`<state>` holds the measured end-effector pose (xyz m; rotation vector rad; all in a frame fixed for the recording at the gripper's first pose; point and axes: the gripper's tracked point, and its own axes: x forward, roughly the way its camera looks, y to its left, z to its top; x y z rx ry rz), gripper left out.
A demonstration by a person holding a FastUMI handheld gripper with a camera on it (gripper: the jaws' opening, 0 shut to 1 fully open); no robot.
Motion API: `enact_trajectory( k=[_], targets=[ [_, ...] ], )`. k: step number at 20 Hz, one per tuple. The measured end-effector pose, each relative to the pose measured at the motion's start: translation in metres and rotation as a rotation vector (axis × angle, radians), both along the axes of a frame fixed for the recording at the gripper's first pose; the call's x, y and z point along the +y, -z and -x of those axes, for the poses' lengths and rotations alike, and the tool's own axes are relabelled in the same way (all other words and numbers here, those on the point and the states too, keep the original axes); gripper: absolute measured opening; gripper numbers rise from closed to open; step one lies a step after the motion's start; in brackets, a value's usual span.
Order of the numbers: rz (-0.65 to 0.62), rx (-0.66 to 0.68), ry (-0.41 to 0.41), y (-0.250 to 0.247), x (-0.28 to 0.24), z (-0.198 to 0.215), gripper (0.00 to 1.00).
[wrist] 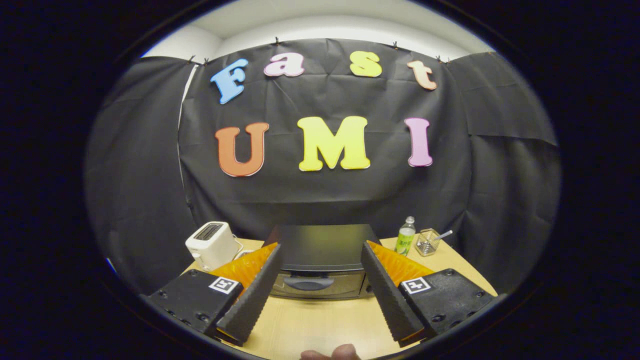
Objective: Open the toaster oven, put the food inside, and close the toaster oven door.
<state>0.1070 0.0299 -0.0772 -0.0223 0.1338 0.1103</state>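
A dark toaster oven (pixel 320 260) stands on the wooden table just beyond my fingers, its door shut and its handle (pixel 308 283) facing me. My gripper (pixel 320 252) hovers above the table in front of it, open, with nothing between the fingers. The oven's front shows in the gap between the two fingers. A bit of brownish food (pixel 331 353) peeks in at the near edge of the table, below the fingers.
A white slot toaster (pixel 212 244) sits to the left of the oven. To its right stand a green bottle (pixel 405 236) and a wire mesh cup (pixel 427 242) with a utensil in it. Bare tabletop (pixel 320 320) lies between me and the oven.
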Motion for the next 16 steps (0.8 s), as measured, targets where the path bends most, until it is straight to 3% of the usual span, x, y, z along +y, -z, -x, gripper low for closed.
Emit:
enact_trajectory(
  k=[8, 13, 16],
  targets=[
    [0.039, 0.115, -0.006, 0.098, 0.02, -0.098, 1.0],
    [0.037, 0.235, 0.018, 0.148, 0.022, -0.116, 1.0],
    [0.053, 0.219, 0.031, 0.146, 0.021, -0.119, 1.0]
  ],
)
